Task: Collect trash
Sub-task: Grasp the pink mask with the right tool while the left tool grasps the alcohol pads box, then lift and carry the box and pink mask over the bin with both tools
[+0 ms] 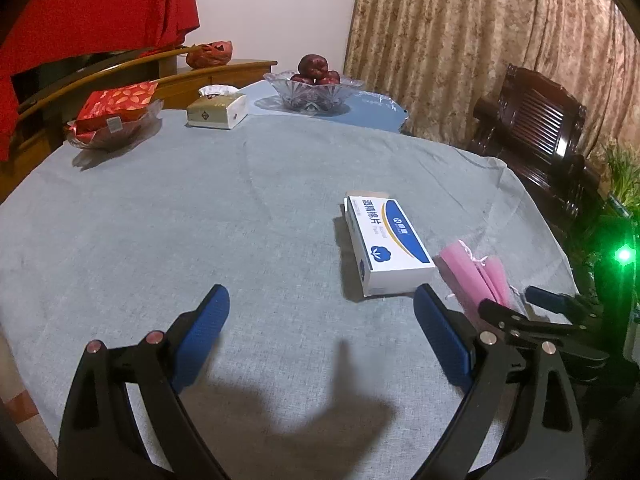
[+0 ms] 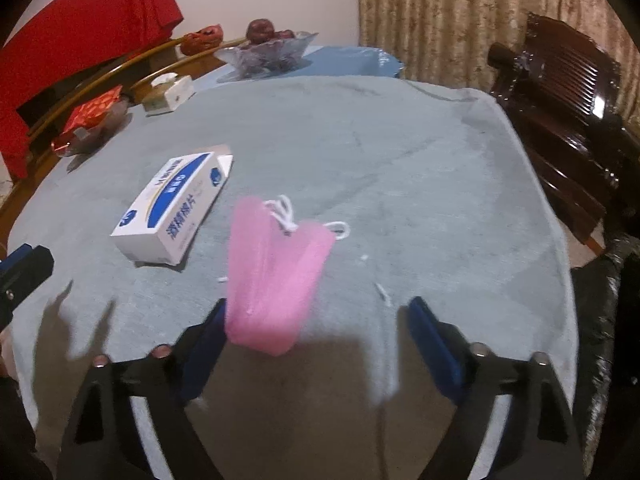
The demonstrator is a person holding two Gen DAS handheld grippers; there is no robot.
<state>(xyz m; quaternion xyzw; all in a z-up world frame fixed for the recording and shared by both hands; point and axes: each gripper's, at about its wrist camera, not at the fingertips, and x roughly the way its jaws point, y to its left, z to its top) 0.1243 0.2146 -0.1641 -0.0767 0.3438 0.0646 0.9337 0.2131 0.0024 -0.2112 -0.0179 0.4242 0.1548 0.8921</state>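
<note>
- Left tongs (image 1: 322,300) spread wide, hovering over bare grey cloth just left of the alcohol-pad box (image 1: 386,238); likely staged for it.
- Right tongs (image 2: 316,312) spread, straddling the pink face mask (image 2: 274,272) lying just right of the box; nothing pinched.
- Counter (image 1: 160,208) otherwise tidy.

Two matching handheld tools: left gripper (image 1: 322,304) and right gripper (image 2: 316,316), each a forked black plastic frame with triangular cut-outs in the arms. Tipped with flat fingers (image 1: 208,322) clad in blue textured rubber pads. Pinned at the knuckles by round silver rivets, two per arm.
</note>
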